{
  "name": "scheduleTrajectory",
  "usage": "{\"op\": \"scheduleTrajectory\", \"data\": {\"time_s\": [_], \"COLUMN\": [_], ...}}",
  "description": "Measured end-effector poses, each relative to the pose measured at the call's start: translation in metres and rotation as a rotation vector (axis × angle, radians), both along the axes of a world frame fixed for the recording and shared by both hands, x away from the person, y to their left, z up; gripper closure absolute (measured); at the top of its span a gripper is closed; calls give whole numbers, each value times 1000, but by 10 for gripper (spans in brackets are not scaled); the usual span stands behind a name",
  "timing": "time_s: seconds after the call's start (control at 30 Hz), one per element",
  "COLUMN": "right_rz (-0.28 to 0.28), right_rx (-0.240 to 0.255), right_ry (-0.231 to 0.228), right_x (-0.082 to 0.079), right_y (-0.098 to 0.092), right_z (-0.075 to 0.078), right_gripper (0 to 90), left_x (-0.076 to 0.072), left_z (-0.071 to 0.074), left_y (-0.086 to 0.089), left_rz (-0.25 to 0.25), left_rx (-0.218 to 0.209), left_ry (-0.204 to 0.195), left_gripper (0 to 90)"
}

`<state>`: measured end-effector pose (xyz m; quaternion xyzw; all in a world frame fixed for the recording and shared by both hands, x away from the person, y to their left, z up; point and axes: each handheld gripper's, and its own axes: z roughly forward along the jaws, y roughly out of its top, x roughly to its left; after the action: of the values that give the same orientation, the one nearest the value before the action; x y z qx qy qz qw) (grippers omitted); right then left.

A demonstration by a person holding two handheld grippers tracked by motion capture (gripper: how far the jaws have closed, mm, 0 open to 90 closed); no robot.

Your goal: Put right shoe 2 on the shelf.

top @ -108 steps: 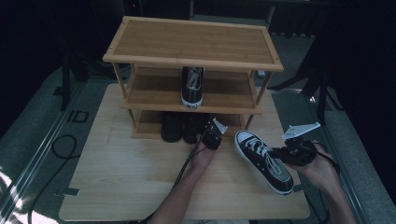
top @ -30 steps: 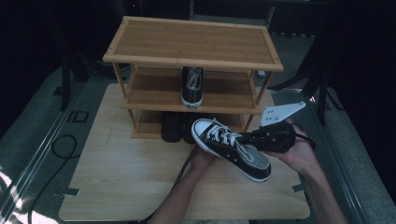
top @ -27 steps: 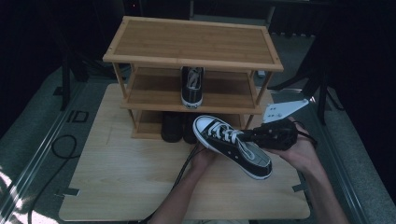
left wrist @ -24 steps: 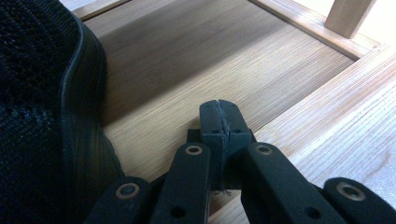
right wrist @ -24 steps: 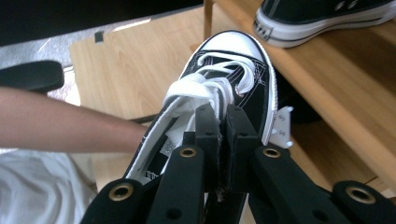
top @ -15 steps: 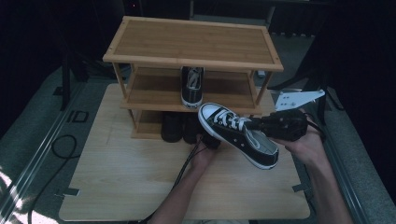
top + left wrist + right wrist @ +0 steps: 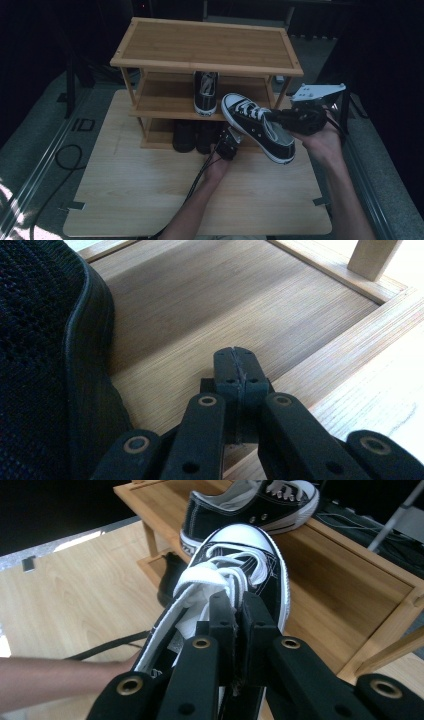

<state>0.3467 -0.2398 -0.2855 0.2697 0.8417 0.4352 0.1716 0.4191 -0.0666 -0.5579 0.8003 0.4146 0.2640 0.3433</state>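
Observation:
My right gripper (image 7: 274,118) is shut on the rim of a black-and-white lace-up sneaker (image 7: 256,127) and holds it in the air. Its white toe points at the middle shelf of the bamboo shoe rack (image 7: 150,100). In the right gripper view the jaws (image 7: 235,609) pinch the sneaker (image 7: 247,555) by its opening. A matching sneaker (image 7: 206,92) stands on the middle shelf, also seen as the far sneaker (image 7: 250,505). My left gripper (image 7: 227,145) is shut and empty, low at the front of the bottom shelf. The left gripper (image 7: 235,354) lies just above the shelf wood.
Two dark shoes (image 7: 194,138) sit on the bottom shelf; one black mesh shoe (image 7: 40,365) is close on the left of my left jaws. The rack stands on a wooden board (image 7: 125,200). A cable (image 7: 60,155) lies on the grey floor at left.
My right gripper has carried the sneaker up and toward the rack, so its toe now sits in front of the middle shelf. The left gripper has stayed in place.

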Motion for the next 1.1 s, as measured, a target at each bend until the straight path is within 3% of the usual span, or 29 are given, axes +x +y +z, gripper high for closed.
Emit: {"op": "scheduleTrajectory", "data": {"time_s": [0.17,0.47,1.1], "right_rz": [-72,-180,-263], "right_rx": [-24,-18,33], "right_ry": [-12,-26,-7], "right_x": [10,29,56], "right_y": [10,28,51], "right_z": [-4,-13,-32], "right_gripper": [862,862,861], "left_x": [0,0,0], "left_z": [0,0,0], "left_y": [0,0,0], "left_rz": [0,-1,-5], "left_rx": [1,1,-12], "left_ry": [0,0,4], "left_gripper": [900,900,900]}}
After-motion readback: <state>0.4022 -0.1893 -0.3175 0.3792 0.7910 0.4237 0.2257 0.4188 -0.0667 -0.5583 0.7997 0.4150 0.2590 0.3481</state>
